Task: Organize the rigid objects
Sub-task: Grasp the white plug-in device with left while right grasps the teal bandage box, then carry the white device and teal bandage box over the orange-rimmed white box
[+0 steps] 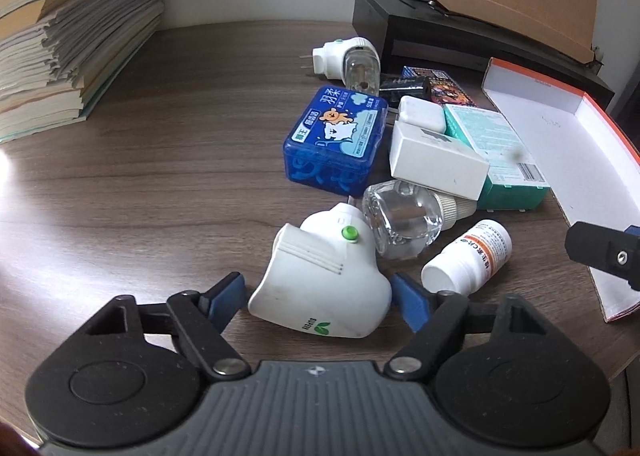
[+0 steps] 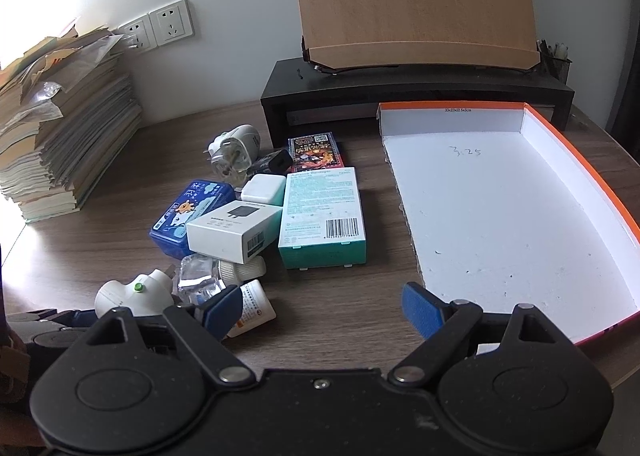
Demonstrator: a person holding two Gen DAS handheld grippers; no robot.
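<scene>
A white plug-in vaporizer (image 1: 320, 284) with a green button lies on the wooden desk (image 1: 160, 183). My left gripper (image 1: 318, 292) is around it, blue pads against its two sides. Just behind it lie a clear liquid bottle (image 1: 404, 219) and a white pill bottle (image 1: 468, 256). A blue plastic box (image 1: 336, 135), a white carton (image 1: 436, 163) and a teal box (image 1: 500, 151) sit further back. My right gripper (image 2: 322, 308) hangs open over bare desk, nothing between its fingers, beside the shallow orange-rimmed white box (image 2: 500, 215), which holds nothing.
A tall stack of books (image 1: 60, 35) fills the left. A black riser (image 2: 400, 91) with a brown board on it lines the back. A second vaporizer (image 1: 348, 55), a white adapter (image 1: 420, 113) and a dark card pack (image 1: 440, 83) lie near it.
</scene>
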